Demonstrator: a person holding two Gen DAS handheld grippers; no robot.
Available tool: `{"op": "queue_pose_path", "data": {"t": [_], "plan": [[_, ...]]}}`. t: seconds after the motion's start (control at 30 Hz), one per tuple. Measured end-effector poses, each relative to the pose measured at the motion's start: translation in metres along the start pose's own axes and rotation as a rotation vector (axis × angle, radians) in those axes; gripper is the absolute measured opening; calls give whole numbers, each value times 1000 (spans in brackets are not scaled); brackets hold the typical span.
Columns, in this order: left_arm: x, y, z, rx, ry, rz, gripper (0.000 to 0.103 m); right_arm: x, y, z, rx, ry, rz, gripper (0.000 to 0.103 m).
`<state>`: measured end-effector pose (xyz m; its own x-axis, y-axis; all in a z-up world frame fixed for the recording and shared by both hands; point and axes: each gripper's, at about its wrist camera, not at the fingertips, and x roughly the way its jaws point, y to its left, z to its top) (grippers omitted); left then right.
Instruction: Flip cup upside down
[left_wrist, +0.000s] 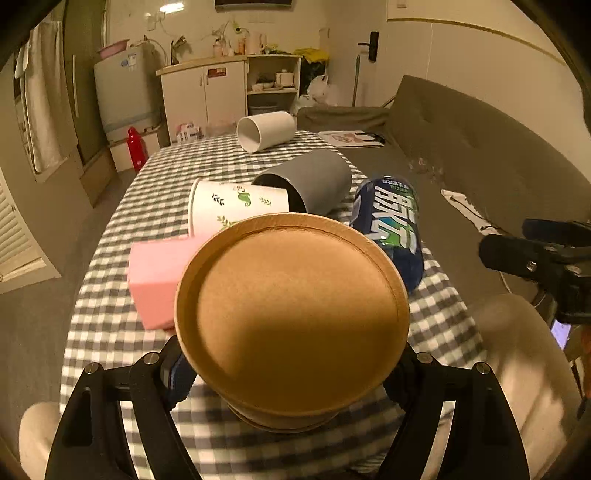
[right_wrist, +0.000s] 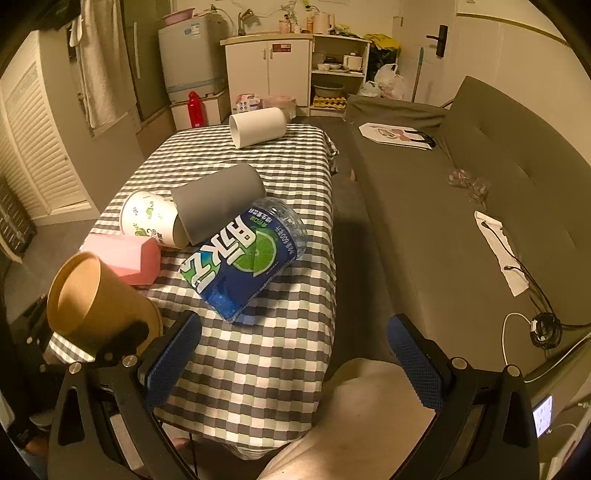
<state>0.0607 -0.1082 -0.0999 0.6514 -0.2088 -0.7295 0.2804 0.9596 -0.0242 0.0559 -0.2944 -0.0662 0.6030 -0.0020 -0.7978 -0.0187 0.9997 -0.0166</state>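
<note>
My left gripper (left_wrist: 291, 373) is shut on a brown paper cup (left_wrist: 291, 314), held above the near end of the checked table (left_wrist: 110, 314). Its flat base faces the left wrist camera. In the right wrist view the brown cup (right_wrist: 92, 299) is tilted, base end up and to the left, at the table's near left corner. My right gripper (right_wrist: 293, 354) is open and empty over the table's near right edge.
On the table lie a pink block (right_wrist: 122, 258), a leaf-printed white paper cup (right_wrist: 147, 221), a grey cup (right_wrist: 218, 201), a blue-labelled bottle (right_wrist: 243, 254) and a white cup (right_wrist: 258, 127). A grey sofa (right_wrist: 461, 221) stands to the right.
</note>
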Motion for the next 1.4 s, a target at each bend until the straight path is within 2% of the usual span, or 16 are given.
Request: {"op": "queue_pose_path", "data": {"t": [0.17,0.33,0.43,0.6,1.07,1.23,1.37,1.4], "plan": [[11,-2,-6,26,13,22,83,1,1,1,-3,4,2,101],[9,-3,-8,42,23,40,89,-1,4,1,-4,5,6,101],[1,-2,-9,38,20,65,89,-6,6,2,-12,-7,1,101],[-20,1,-7,30,-11,64,89,-18,9,6,-16,-31,-1,101],[-111,24,8,-92,-225,40,89,-72,32,-1,-37,-159,7,101],[-127,38,0,-139,-242,53,89,-86,39,-8,-33,-201,17,101],[-128,48,-15,-167,-211,76,90,-90,46,-26,-19,-219,34,101],[-128,51,-21,-179,-199,87,94,-89,49,-32,-16,-216,40,101]]}}
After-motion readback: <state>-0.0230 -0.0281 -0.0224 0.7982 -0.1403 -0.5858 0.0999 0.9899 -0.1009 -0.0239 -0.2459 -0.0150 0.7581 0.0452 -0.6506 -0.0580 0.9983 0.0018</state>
